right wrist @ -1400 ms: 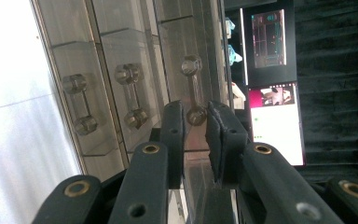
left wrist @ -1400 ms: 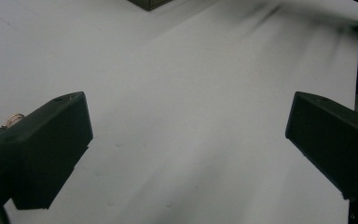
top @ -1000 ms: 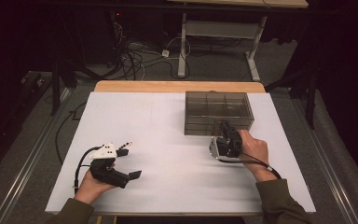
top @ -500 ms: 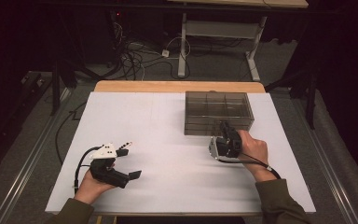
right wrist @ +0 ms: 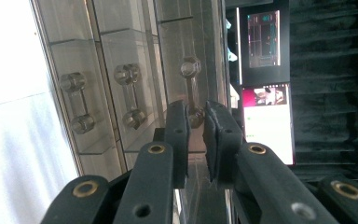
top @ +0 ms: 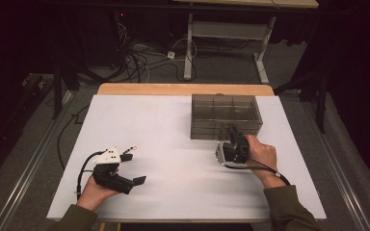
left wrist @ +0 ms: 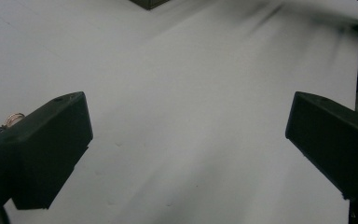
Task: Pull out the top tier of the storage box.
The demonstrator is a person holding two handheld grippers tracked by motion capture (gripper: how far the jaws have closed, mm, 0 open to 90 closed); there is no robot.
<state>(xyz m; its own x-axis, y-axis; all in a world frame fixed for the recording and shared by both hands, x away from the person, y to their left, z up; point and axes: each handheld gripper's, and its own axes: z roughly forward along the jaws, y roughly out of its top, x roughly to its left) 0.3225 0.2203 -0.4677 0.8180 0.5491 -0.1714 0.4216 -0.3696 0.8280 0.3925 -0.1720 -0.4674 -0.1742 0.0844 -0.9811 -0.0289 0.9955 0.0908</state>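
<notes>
- The box (top: 226,115), smoky and clear, stands on the white table (top: 173,144) at about 1 o'clock from the centre.
- The right gripper (top: 233,139) is at the box's near wall; its jaws are closed on the third drawer handle (right wrist: 193,91).
- The left gripper (top: 134,166) rests at 8 o'clock, well apart from the box, jaws wide and nothing between them.

Olive sleeves; black left gripper (top: 132,166) with white top, black cable
</notes>
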